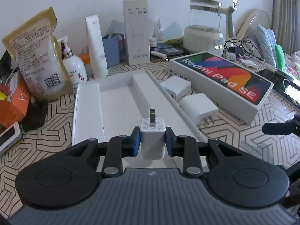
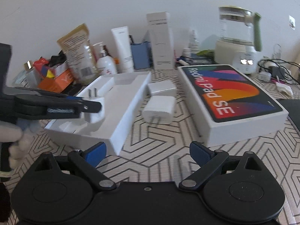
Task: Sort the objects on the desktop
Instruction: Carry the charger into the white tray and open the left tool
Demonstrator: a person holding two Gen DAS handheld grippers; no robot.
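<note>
My left gripper (image 1: 152,140) is shut on a small white charger plug (image 1: 152,139), prongs pointing forward, held over the near end of the open white tray box (image 1: 88,108). The right wrist view shows the same plug (image 2: 95,110) held by the left gripper (image 2: 90,108) above the tray box (image 2: 120,131). Two more white charger plugs (image 1: 198,106) (image 1: 176,87) lie on the table between the tray and the Redmi Pad SE box (image 1: 225,82). My right gripper (image 2: 148,154) is open above the patterned table, near the tray's front corner, with nothing between its fingers.
A brown pouch (image 1: 35,56), lotion bottle (image 1: 75,69), white tube (image 1: 96,46) and tall white carton (image 1: 136,31) stand along the back. A glass kettle (image 1: 206,24) and tangled cables (image 1: 241,46) sit at the back right. An orange box (image 1: 15,105) is at the left.
</note>
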